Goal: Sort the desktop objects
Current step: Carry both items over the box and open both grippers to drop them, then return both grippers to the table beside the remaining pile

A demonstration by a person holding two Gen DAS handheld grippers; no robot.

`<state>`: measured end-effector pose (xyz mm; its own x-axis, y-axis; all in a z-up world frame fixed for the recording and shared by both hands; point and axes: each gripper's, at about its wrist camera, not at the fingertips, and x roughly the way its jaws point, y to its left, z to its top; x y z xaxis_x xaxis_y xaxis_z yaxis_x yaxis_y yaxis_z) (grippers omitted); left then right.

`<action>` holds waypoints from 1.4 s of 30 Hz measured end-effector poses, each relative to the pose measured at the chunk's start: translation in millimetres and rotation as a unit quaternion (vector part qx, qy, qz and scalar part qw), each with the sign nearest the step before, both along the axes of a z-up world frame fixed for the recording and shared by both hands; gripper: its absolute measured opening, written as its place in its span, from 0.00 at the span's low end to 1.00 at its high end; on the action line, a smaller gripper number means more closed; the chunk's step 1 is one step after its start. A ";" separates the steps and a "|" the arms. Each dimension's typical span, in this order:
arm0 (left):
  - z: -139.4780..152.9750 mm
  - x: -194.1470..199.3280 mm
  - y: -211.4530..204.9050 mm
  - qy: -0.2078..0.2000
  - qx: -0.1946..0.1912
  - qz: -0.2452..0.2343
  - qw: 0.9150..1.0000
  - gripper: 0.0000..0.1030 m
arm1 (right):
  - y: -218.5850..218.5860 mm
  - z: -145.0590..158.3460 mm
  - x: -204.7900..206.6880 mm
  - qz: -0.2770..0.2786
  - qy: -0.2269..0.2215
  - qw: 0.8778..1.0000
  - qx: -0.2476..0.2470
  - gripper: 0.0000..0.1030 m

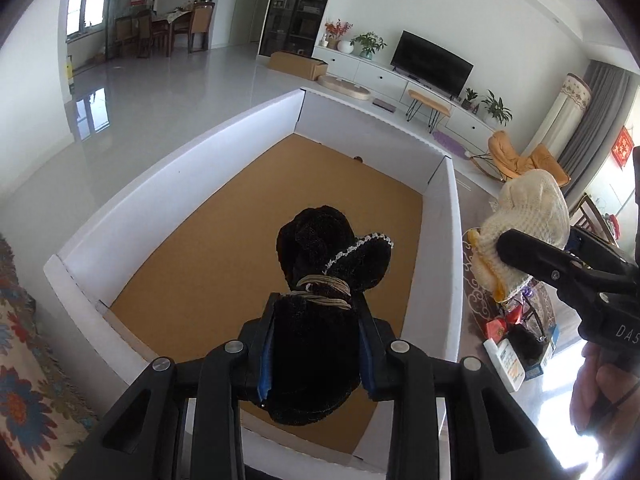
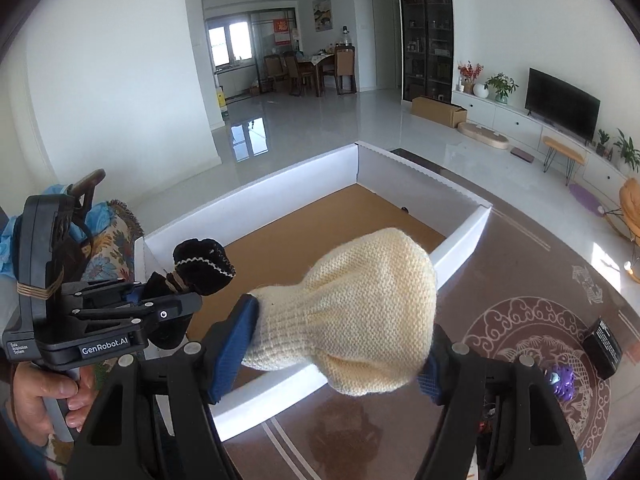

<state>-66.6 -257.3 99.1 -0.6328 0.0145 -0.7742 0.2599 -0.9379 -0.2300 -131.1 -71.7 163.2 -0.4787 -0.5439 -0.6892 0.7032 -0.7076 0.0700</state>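
My left gripper is shut on a black velvet pouch tied with a cord, held above the brown floor of a white-walled box. It also shows in the right wrist view, with the pouch over the box's near left part. My right gripper is shut on a cream knitted pouch, held over the box's near right wall. In the left wrist view the cream pouch hangs just outside the right wall.
A brown patterned tabletop lies right of the box with a black box, a purple item and several small packages. A floral cloth lies at left.
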 end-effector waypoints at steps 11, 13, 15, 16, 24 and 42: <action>-26.7 -18.9 -3.2 -0.037 -0.057 0.034 0.997 0.74 | -88.9 -79.9 -68.5 -0.005 -0.111 0.990 0.090 0.95; -19.9 -12.8 5.7 -0.018 -0.068 0.033 0.997 0.75 | -77.4 -73.8 -62.6 -0.014 -0.088 0.993 0.077 0.95; -7.7 -5.8 22.4 0.004 -0.071 0.021 0.997 0.75 | -56.8 -62.8 -54.0 -0.030 -0.059 0.996 0.054 0.95; -0.8 -0.3 36.2 0.019 -0.071 0.009 0.997 0.75 | -43.8 -58.0 -48.1 -0.038 -0.044 0.997 0.044 0.95; 17.8 40.9 190.8 0.099 -0.018 -0.163 0.982 0.97 | 120.9 -41.9 29.9 -0.128 0.074 0.989 -0.011 1.00; -115.6 14.3 294.5 -0.030 -0.079 -0.200 0.976 0.97 | 371.2 -176.7 86.3 -0.364 -0.085 0.924 0.077 1.00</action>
